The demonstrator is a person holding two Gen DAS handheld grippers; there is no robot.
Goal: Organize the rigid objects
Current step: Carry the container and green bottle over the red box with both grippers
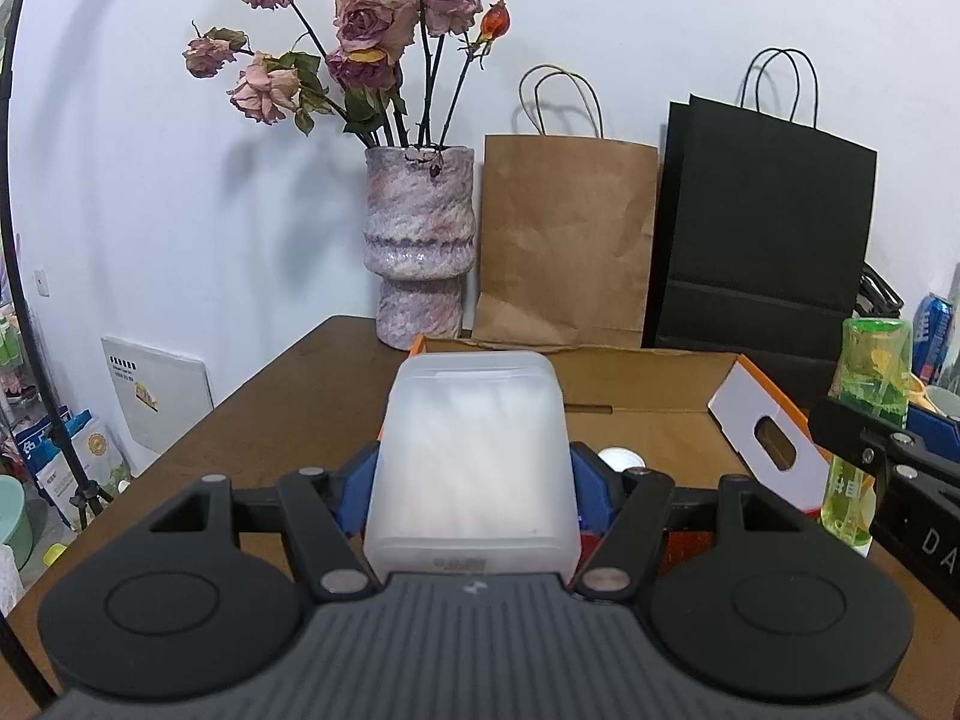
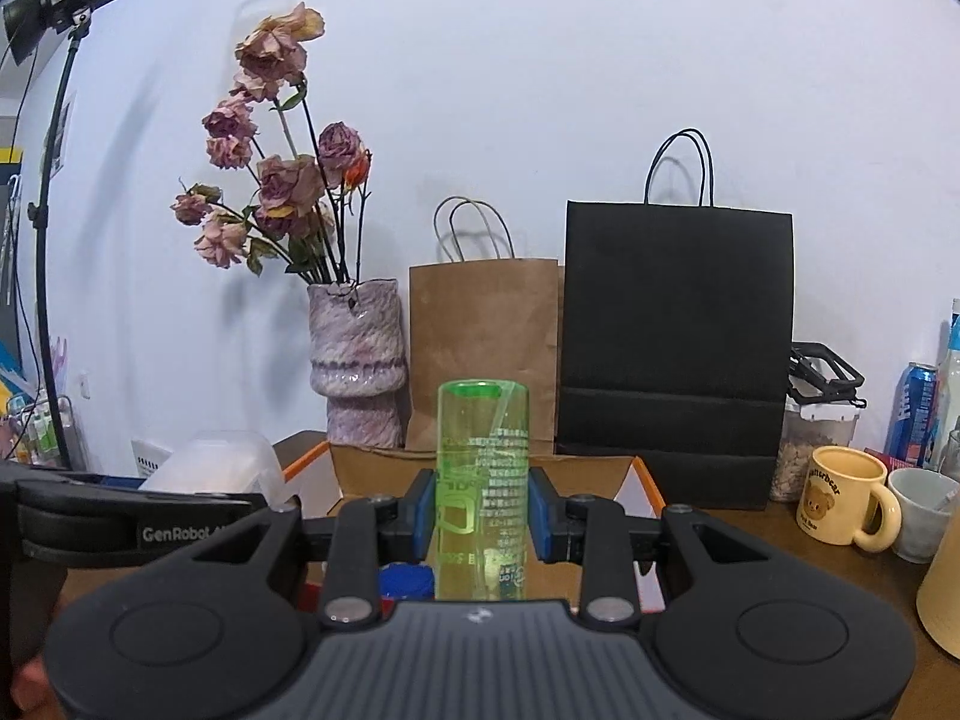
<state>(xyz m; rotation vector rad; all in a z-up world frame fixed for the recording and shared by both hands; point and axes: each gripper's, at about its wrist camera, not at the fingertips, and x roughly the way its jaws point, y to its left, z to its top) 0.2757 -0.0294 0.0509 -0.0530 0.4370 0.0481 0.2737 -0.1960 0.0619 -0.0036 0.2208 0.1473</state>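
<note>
My left gripper (image 1: 474,480) is shut on a translucent white plastic box (image 1: 474,456) and holds it over the near left part of an open cardboard box (image 1: 654,420). My right gripper (image 2: 483,507) is shut on a clear green plastic tube (image 2: 483,480) and holds it upright above the same cardboard box (image 2: 372,471). The green tube also shows at the right edge of the left wrist view (image 1: 867,396), and the white box at the left of the right wrist view (image 2: 216,462). A white round lid (image 1: 618,457) and a blue cap (image 2: 408,581) lie inside the cardboard box.
A stone-look vase of dried roses (image 1: 420,246), a brown paper bag (image 1: 564,246) and a black paper bag (image 1: 762,240) stand along the wall behind the box. A yellow bear mug (image 2: 846,495), a white cup (image 2: 921,513), a blue can (image 2: 915,414) and a jar (image 2: 816,438) stand at the right.
</note>
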